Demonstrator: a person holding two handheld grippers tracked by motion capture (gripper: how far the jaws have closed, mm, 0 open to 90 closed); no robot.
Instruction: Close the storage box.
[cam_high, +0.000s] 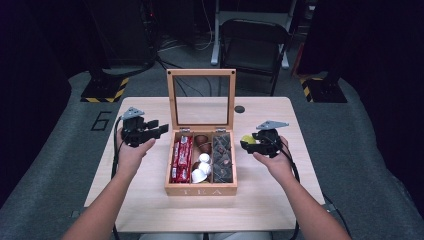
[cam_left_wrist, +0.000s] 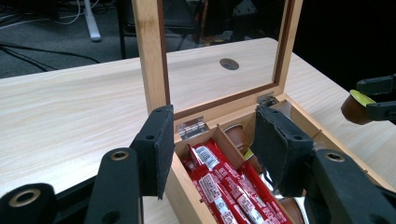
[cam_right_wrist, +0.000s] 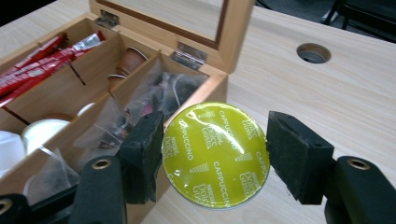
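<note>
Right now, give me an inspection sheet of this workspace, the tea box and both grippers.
Surface: pale wooden table, round hole behind the box.
Job's things: wooden tea box, glass lid upright; red sachets left compartment, coffee pods middle, clear-wrapped bags right; yellow-lidded cappuccino capsule.
Clutter: nothing seen.
Grippers: right gripper holds the capsule beside the box; left gripper open, nothing between its pads, at the box's left.
Cables: one trails from each gripper; more on the floor.
Surroundings: dark chair, hazard-striped stand bases.
</note>
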